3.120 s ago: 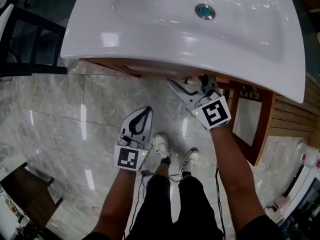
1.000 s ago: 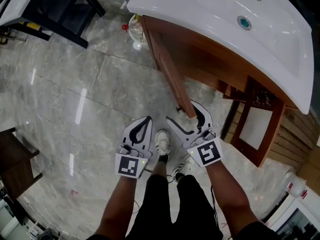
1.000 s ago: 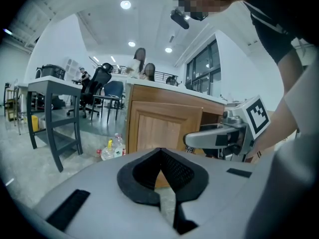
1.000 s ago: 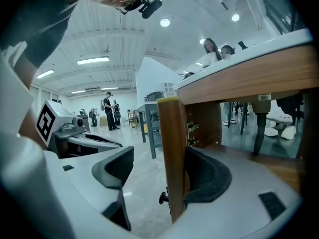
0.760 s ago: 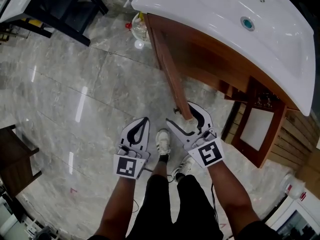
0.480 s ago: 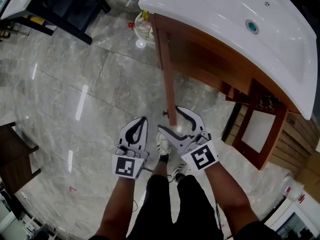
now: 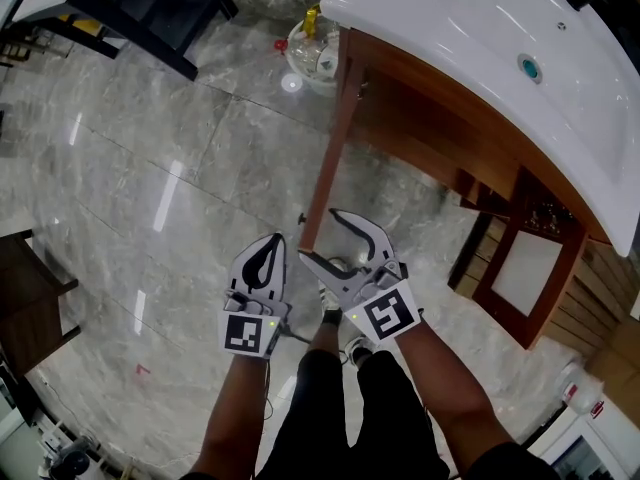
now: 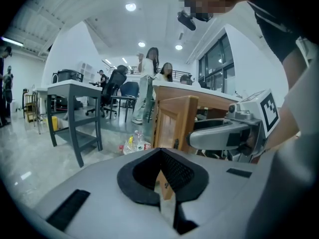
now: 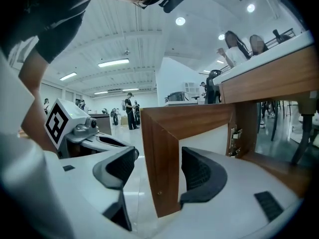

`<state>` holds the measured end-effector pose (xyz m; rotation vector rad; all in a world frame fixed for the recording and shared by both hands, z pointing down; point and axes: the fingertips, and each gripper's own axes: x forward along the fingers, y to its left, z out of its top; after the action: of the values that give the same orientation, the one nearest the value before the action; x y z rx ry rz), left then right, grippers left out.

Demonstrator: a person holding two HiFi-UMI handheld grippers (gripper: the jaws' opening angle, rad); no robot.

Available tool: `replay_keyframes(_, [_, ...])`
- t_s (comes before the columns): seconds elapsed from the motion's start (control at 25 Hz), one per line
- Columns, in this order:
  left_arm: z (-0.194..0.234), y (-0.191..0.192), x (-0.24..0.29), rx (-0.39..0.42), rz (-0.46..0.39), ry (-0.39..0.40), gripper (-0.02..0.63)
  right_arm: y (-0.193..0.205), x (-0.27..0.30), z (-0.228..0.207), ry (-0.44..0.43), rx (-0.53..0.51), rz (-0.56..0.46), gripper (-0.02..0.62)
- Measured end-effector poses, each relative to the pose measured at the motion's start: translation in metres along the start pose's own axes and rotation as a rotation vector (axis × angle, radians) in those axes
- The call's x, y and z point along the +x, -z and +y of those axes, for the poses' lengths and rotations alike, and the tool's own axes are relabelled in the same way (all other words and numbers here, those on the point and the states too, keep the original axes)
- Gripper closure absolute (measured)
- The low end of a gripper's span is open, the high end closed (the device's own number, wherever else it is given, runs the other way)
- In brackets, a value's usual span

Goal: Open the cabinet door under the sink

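The cabinet door (image 7: 325, 158) is standing wide open, jutting straight out from the wooden cabinet under the white sink (image 7: 450, 28), and its free end is sitting just ahead of the person's shoes. The right gripper (image 7: 318, 236) is straddling that free end. Its jaws are spread apart with the door's brown edge between them. In the right gripper view the right-hand pad (image 9: 199, 171) is lying close against the door's pale inner face, though contact cannot be judged. The left-hand pad (image 9: 119, 166) is standing clear of the outer face, with a strip of floor showing in the gap. So the claw is bracketing the wood and not clamping it. A metal hinge (image 9: 233, 136) is showing deep inside, where the door is meeting the cabinet frame.

The left gripper (image 7: 276, 240) is hanging just beside its partner, on the outer side of the door and apart from it. Its jaws are closed tip to tip, forming a dark teardrop loop with nothing caught inside. In its own view the door and the right gripper are both showing beyond the tips.

A clear bag of bottles (image 7: 315, 48) is resting on the grey marble floor (image 7: 150, 168) beside the cabinet's near corner. A second door (image 7: 525, 268) with a pale panel is standing ajar farther right along the cabinet. A dark-framed table (image 7: 150, 8) is occupying the upper left.
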<state>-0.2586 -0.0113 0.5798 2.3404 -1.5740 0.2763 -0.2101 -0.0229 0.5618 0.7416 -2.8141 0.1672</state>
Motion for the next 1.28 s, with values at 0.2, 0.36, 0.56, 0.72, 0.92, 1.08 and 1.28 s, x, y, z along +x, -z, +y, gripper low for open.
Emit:
replay_keyframes(0.2, [0.006, 0.000, -0.005, -0.006, -0.002, -0.014, 0.584, -0.006, 0.004, 0.003, 0.001, -0.010, 0.000, 0.282])
replay_keyframes(0.36, [0.001, -0.004, -0.009, -0.004, -0.004, -0.008, 0.584, -0.011, -0.009, 0.004, 0.024, -0.016, 0.002, 0.291])
replay_keyframes(0.56, [-0.017, -0.021, -0.016, 0.001, -0.019, 0.002, 0.584, -0.023, -0.048, 0.001, 0.092, -0.022, 0.009, 0.348])
replay_keyframes(0.72, [-0.047, -0.048, -0.032, 0.014, -0.030, 0.027, 0.584, -0.066, -0.093, -0.011, 0.251, 0.063, -0.127, 0.459])
replay_keyframes(0.92, [-0.094, -0.089, -0.045, 0.062, -0.049, 0.093, 0.584, -0.134, -0.151, -0.027, 0.391, 0.078, -0.288, 0.562])
replay_keyframes(1.08, [-0.135, -0.145, -0.048, 0.100, -0.063, 0.137, 0.584, -0.170, -0.204, -0.033, 0.443, 0.012, -0.269, 0.568])
replay_keyframes(1.28, [-0.196, -0.207, -0.061, 0.186, -0.132, 0.233, 0.584, -0.200, -0.284, -0.031, 0.538, -0.031, -0.217, 0.568])
